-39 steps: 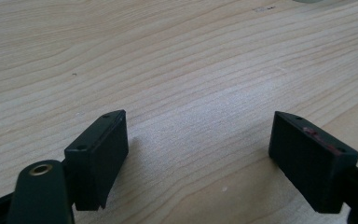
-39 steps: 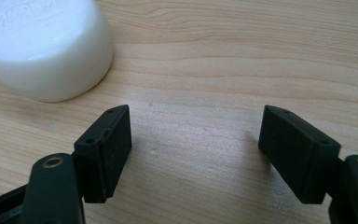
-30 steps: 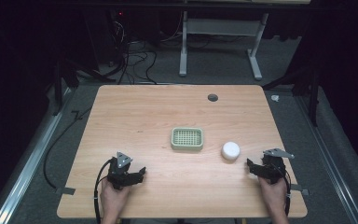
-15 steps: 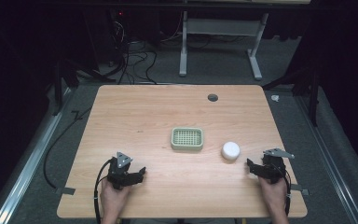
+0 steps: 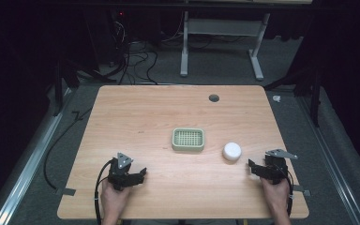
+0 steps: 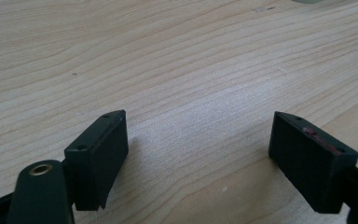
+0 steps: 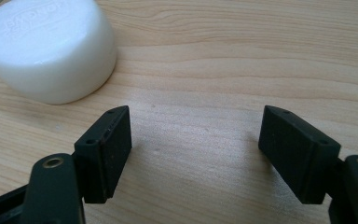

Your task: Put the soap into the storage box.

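Note:
A pale green slotted soap dish (image 5: 188, 139) sits at the middle of the wooden table (image 5: 159, 112). A white round bar of soap (image 5: 231, 151) lies to its right; in the right gripper view the soap (image 7: 46, 46) is just ahead and left of the jaws. My right gripper (image 5: 255, 167) rests near the front right edge, open, with bare wood between its jaws (image 7: 196, 140). My left gripper (image 5: 138, 174) rests at the front left, open and empty (image 6: 198, 140).
A dark round hole (image 5: 213, 98) is in the table near its far edge. Beyond the table stand a grey desk frame (image 5: 220, 42) and loose cables (image 5: 136, 61) on the floor. A cable (image 5: 61, 140) trails off the left side.

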Available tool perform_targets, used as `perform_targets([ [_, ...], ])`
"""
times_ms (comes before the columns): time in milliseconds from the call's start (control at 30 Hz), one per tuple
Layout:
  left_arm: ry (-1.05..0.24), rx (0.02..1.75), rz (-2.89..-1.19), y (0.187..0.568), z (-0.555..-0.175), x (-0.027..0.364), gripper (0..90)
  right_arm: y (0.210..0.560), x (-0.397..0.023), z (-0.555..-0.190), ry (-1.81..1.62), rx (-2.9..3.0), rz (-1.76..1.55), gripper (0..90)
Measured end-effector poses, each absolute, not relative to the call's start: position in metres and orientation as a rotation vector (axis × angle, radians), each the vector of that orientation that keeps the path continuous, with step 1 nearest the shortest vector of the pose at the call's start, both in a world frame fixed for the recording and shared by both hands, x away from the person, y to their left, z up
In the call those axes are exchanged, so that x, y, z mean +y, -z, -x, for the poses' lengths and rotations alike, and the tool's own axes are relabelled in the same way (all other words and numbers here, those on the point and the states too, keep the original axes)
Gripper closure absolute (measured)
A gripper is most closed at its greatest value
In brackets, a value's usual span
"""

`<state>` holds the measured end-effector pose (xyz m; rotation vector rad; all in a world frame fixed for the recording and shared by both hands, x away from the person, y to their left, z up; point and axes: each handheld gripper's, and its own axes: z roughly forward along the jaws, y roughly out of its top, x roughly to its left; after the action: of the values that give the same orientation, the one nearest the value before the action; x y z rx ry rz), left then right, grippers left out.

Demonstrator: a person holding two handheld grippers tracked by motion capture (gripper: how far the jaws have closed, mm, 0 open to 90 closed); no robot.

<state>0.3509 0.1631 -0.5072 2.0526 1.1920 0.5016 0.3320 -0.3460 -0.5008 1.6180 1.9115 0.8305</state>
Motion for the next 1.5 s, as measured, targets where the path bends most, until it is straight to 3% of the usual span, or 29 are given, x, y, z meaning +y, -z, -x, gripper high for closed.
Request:
perform_targets([
  [1500,-0.501,1.192,-2.052,0.507,-0.351,0.163,20.2,0.486,-0.309,-0.300,-0.963,1.985,-1.509,24.9],
])
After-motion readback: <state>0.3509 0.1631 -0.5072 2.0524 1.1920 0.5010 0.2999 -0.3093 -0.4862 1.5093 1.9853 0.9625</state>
